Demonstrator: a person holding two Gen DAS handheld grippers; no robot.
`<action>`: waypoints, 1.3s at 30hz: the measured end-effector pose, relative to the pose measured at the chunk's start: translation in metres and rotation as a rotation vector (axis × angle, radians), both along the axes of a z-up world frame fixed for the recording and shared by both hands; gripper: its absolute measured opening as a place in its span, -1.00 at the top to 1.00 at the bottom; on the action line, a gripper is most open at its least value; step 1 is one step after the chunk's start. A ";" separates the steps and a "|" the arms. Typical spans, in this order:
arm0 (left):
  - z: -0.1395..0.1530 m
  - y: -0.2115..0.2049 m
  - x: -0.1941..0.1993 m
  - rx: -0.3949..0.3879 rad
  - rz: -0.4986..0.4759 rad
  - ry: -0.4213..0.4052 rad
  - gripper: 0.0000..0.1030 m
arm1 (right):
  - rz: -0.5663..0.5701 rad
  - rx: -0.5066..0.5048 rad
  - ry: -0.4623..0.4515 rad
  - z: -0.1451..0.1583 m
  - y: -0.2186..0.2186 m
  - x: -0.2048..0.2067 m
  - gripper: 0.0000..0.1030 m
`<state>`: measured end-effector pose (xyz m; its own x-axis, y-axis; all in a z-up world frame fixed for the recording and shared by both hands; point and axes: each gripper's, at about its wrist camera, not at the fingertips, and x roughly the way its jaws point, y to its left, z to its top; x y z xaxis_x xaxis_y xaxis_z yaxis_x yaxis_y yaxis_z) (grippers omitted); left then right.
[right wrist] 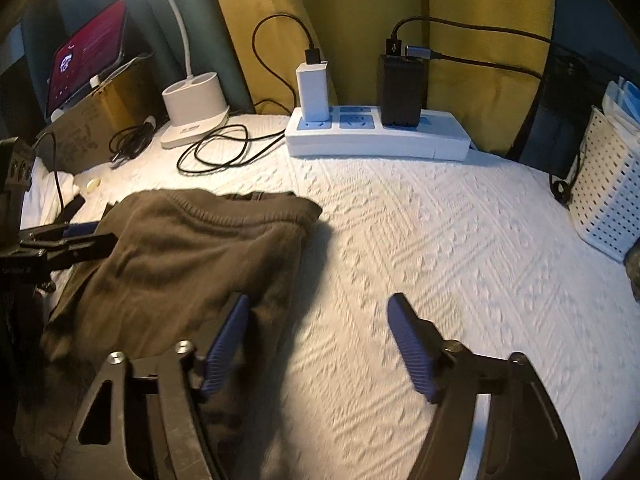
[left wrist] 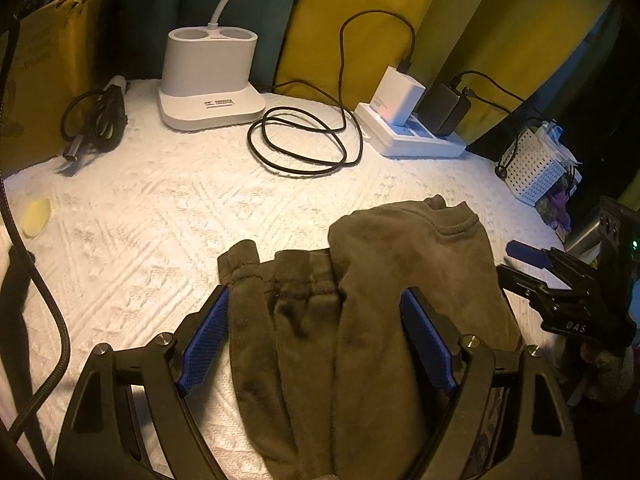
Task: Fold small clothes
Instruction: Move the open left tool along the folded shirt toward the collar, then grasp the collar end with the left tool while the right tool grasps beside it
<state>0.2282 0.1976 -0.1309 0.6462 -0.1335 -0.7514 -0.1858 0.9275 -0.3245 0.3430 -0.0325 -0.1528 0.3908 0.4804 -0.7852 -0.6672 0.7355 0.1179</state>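
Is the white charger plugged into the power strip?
Yes, the white charger stands upright in a socket of the power strip.

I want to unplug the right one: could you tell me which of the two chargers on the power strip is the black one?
The black charger is the one further right on the power strip in the right wrist view; the white charger sits at its left end.

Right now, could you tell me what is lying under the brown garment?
The brown garment rests on the white textured cover; whatever lies beneath its folded layers is hidden.
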 end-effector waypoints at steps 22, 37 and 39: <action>-0.002 -0.031 0.017 0.004 -0.153 -0.049 -0.17 | 0.162 0.116 0.082 -0.012 0.051 0.014 -0.44; 0.030 -0.062 -0.001 0.134 -0.189 -0.115 0.43 | 0.212 0.087 -0.004 0.011 0.057 -0.020 0.60; 0.037 -0.064 -0.007 0.140 -0.188 -0.133 0.43 | 0.206 0.100 -0.023 0.022 0.051 -0.026 0.61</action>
<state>0.2215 0.1338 -0.0941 0.7141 -0.1608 -0.6814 0.0291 0.9793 -0.2005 0.3172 0.0186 -0.1313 0.2939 0.6269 -0.7215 -0.8052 0.5691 0.1665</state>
